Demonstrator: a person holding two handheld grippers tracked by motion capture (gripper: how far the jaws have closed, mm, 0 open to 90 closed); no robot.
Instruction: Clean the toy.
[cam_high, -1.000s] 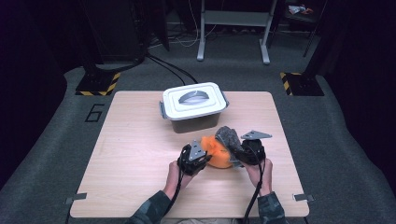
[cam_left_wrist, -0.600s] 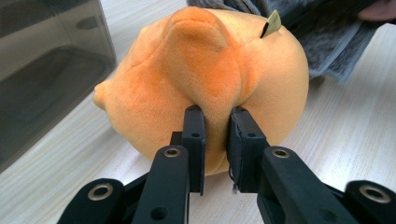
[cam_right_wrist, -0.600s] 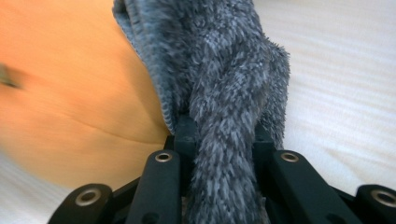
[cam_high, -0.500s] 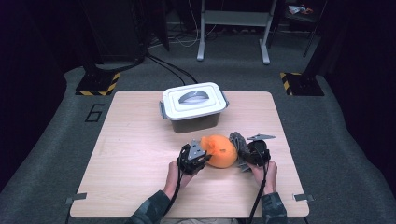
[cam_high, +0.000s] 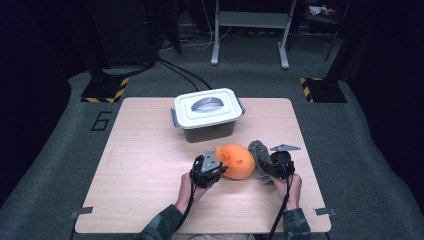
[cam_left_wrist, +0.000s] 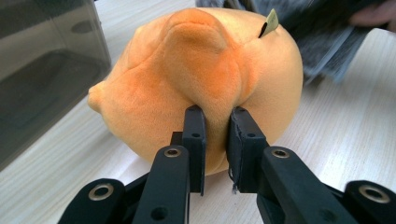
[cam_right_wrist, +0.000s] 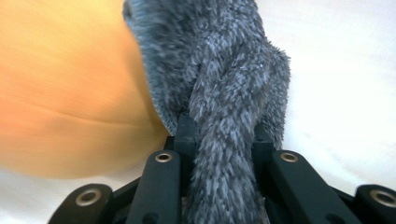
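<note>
Near the front edge of the table (cam_high: 150, 200), right of its middle, an orange plush toy (cam_high: 236, 161) lies on the wood with a grey furry cloth (cam_high: 259, 152) touching its right side. The lidded grey box (cam_high: 207, 115) stands well behind them, towards the back edge, its lid on.

The left gripper (cam_high: 209, 167) has its jaws nearly together, pinching a raised fold of the orange plush toy (cam_left_wrist: 201, 88); only a thin ridge of fabric sits between the pads. The right gripper (cam_high: 275, 165) is clamped on the grey furry cloth (cam_right_wrist: 224, 93), a thick twist of it running down between the jaws.

The step in hand looks like parting the cloth from the toy, or drawing the cloth off it. To do it well, the left grip should bite deeper, since a thin pinch of plush may slip once the pull begins. Hold the toy steady against the table and draw the cloth away to the right, low and slowly, so the toy does not roll towards the front edge.
</note>
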